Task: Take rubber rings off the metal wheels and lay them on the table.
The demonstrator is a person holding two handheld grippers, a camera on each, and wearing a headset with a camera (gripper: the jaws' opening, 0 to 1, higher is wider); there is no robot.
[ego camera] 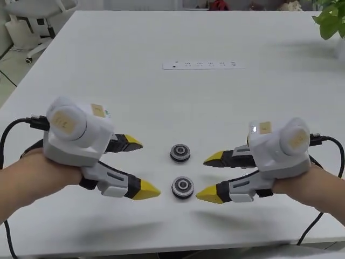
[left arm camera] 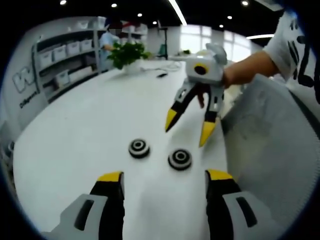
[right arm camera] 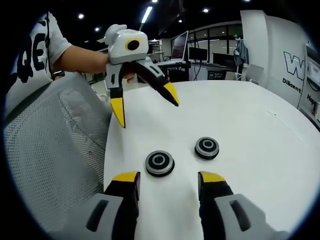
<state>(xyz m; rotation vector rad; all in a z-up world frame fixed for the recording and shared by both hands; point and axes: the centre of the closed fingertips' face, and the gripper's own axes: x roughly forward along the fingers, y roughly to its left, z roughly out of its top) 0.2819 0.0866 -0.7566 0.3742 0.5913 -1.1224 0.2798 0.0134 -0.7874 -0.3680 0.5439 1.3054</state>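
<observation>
At the near middle of the bench, a far wheel and a near wheel lie flat with their rubber rings on. My left gripper and right gripper flank them, fingers spread wide and empty. Not yet begun, I judge: next I steady one wheel and pinch its ring.

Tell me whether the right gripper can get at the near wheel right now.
Probably yes. The right gripper is open, its jaws pointing at the near wheel, with bare table between and the left gripper opposite.
</observation>
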